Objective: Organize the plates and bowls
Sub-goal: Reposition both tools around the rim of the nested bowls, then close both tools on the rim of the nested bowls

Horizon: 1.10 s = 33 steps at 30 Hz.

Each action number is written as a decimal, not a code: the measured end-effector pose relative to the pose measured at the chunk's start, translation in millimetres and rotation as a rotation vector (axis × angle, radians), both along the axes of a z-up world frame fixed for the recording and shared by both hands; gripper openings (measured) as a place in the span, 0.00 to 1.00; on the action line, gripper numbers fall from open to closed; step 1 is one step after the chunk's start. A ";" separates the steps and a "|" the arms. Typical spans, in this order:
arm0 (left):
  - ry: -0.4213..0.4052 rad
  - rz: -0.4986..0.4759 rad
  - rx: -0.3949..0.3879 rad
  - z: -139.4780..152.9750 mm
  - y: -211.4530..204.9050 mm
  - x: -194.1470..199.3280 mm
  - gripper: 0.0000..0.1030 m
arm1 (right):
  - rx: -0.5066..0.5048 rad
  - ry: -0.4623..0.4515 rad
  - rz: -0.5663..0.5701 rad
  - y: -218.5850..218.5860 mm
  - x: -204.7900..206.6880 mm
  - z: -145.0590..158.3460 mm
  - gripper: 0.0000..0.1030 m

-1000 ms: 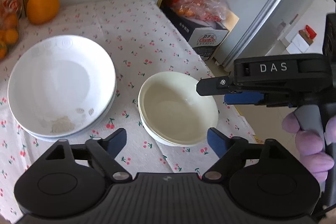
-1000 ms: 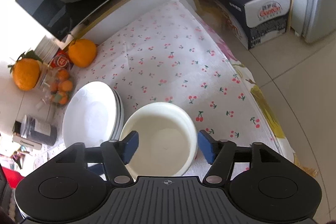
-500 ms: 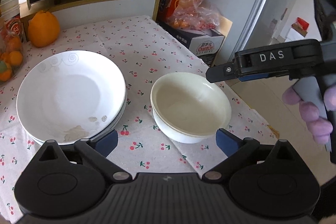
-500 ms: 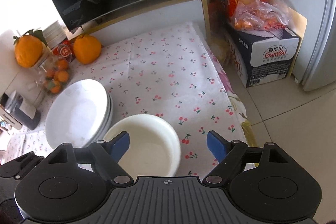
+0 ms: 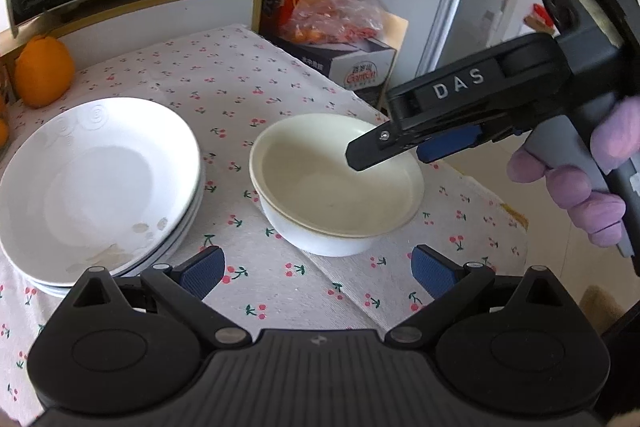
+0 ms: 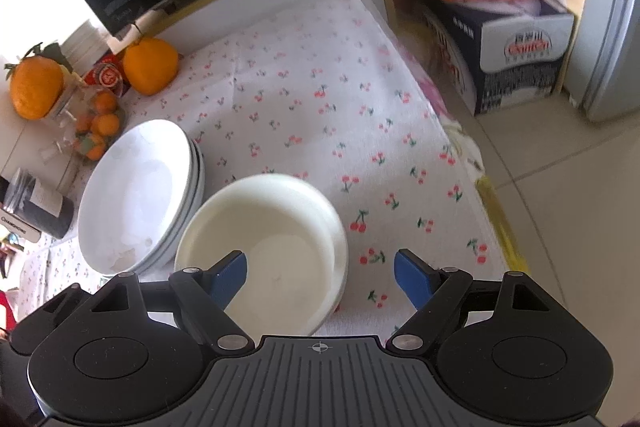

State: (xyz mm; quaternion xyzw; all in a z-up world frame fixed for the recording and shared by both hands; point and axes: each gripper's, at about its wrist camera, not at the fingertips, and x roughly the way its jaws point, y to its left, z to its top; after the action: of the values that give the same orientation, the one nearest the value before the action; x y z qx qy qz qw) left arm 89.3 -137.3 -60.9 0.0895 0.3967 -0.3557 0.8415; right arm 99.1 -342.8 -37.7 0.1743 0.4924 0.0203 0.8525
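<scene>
Two stacks stand sorted, plates (image 5: pixel 100 179) beside nested bowls (image 5: pixel 336 187); both grippers, left (image 5: pixel 316 273) and right (image 6: pixel 320 271), hover spread and empty, likely only withdrawal remaining.

Bright daylight fills both views — the stacked plates (image 5: pixel 92 183) glare nearly white, their relief washed out. Shadows on the table (image 6: pixel 304 115) are soft and faint. The right wrist view is smeared by motion blur; fisheye bending curves the edges, with dark vignetted corners.

glossy bowls (image 5: pixel 336 183), matt cherry-print cloth (image 5: pixel 240 79)
</scene>
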 end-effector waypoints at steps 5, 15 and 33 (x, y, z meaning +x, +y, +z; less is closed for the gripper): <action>0.005 -0.007 0.021 -4.5 -6.3 3.1 0.96 | 0.051 0.053 -0.039 -4.4 2.9 -9.5 0.80; 0.026 -0.006 0.023 -8.0 -12.1 12.2 0.91 | 0.042 0.092 -0.054 -0.9 6.2 -15.7 0.79; 0.029 -0.045 0.024 -5.3 -16.2 15.9 0.62 | 0.026 0.104 -0.074 6.6 10.5 -16.3 0.21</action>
State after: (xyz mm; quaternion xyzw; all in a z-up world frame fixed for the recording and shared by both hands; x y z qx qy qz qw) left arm 105.1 -153.6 -66.1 0.1033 0.4108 -0.3711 0.8264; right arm 109.5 -336.2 -54.0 0.2043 0.5290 -0.0141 0.8235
